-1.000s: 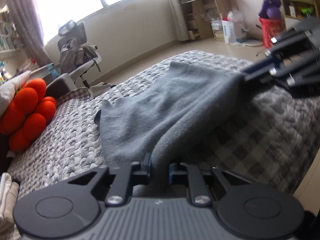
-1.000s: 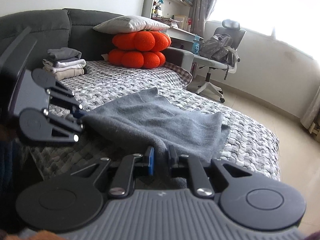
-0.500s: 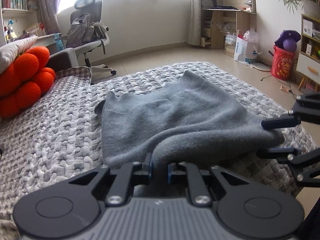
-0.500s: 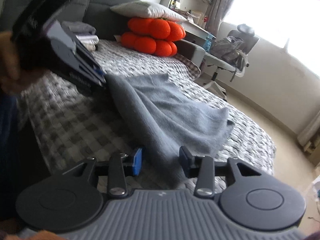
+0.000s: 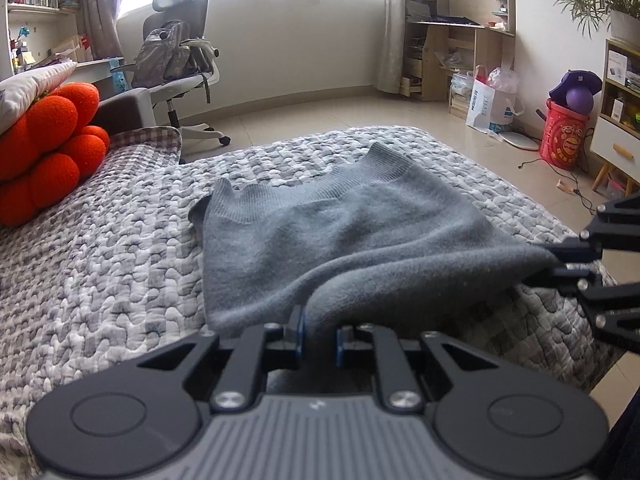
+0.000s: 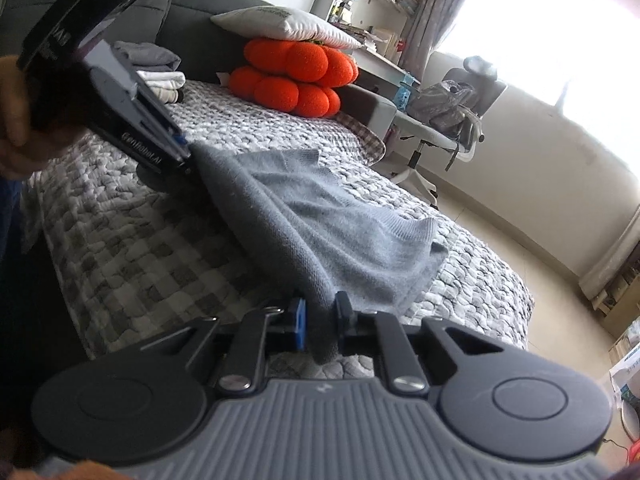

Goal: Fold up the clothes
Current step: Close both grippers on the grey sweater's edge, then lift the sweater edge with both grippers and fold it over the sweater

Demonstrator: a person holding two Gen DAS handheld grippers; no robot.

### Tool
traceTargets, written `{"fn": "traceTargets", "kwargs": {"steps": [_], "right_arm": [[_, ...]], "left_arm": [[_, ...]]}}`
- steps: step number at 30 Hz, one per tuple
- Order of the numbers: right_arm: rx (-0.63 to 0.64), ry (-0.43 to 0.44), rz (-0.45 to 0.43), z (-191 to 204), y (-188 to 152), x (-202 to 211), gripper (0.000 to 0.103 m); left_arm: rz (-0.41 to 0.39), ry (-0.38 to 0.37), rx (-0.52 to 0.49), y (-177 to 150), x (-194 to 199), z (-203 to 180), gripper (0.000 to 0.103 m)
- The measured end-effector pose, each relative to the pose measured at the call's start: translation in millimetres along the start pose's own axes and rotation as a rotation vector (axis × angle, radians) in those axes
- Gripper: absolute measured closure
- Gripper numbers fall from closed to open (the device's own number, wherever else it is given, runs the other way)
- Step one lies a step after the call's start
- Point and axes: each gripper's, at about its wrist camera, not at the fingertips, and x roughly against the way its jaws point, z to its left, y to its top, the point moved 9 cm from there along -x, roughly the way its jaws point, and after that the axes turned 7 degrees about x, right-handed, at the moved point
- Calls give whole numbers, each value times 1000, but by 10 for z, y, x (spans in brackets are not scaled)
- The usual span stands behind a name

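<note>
Right wrist view: the right gripper (image 6: 320, 322), gaping half a second ago, now pinches the grey sweater (image 5: 340, 232) (spread on the quilted bed (image 5: 100, 248)); the left gripper (image 5: 319, 334) stays clamped on its near edge.

The sweater (image 5: 352, 232) lay on the quilted bed (image 5: 100, 264), its ribbed hem toward the far edge. My left gripper (image 5: 319, 334) pinched the near edge, my right gripper (image 6: 320, 322) the corner to its right. The round cushion (image 5: 44, 148) sat far left, a pillow (image 6: 284, 24) on it, folded clothes (image 6: 154, 70) behind.
</note>
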Motion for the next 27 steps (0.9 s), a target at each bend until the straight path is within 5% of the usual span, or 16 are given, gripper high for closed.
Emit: {"fn": "traceTargets", "kwargs": {"steps": [8, 11, 14, 20, 27], "right_arm": [[-33, -7, -29, -61, 48, 57, 90], [-47, -13, -46, -97, 75, 86, 90], [-80, -9, -59, -140, 94, 98, 90], [-133, -12, -78, -216, 141, 95, 90], [-211, -10, -121, -367, 236, 140, 90]], "left_arm": [[2, 7, -40, -58, 21, 26, 80], [31, -12, 26, -64, -4, 157, 67], [37, -30, 52, -62, 3, 231, 66], [-2, -53, -4, 30, 78, 236, 82], [-57, -82, -77, 292, 153, 230, 86]]}}
